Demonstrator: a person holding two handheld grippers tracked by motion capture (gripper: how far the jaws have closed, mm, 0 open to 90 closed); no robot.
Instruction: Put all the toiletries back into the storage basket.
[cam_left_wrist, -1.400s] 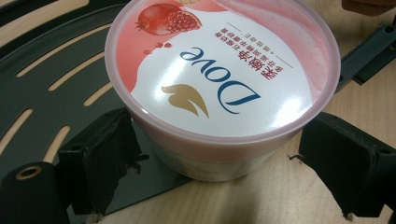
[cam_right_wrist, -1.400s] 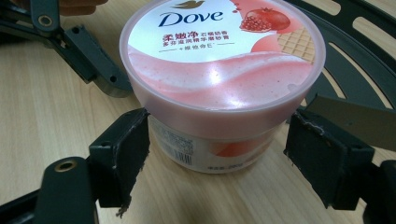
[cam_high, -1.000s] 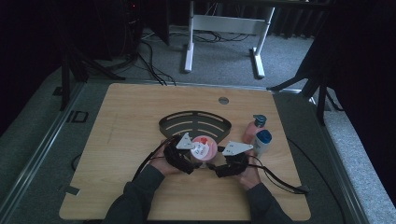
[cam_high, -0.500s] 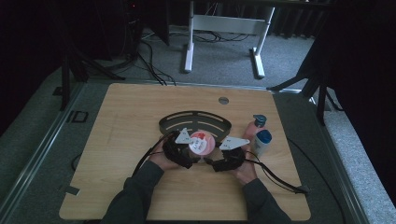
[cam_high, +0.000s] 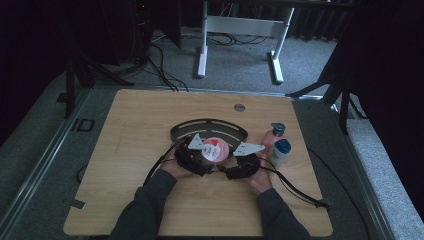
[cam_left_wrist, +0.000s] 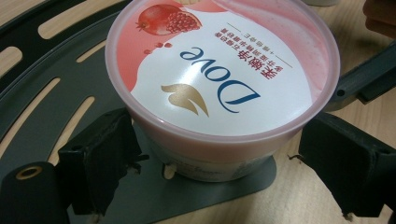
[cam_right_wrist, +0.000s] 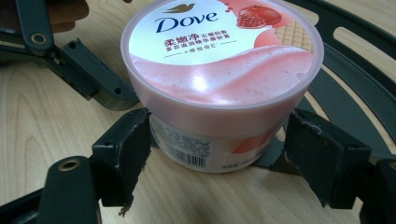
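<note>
Dove tub (cam_high: 215, 149) sits at the black slotted tray's (cam_high: 210, 126) near edge, farther onto it than a second ago; left gripper (cam_left_wrist: 219, 186) and right gripper (cam_right_wrist: 217, 175) both bracket it, jaws spread. Right gripper view shows its barcode; beyond stand two bottles (cam_high: 277, 145)

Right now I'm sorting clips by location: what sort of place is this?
Probably a lab or studio recording station, not a home: a bare wooden table on grey carpet, trailing floor cables, and dark stands around it.
</note>
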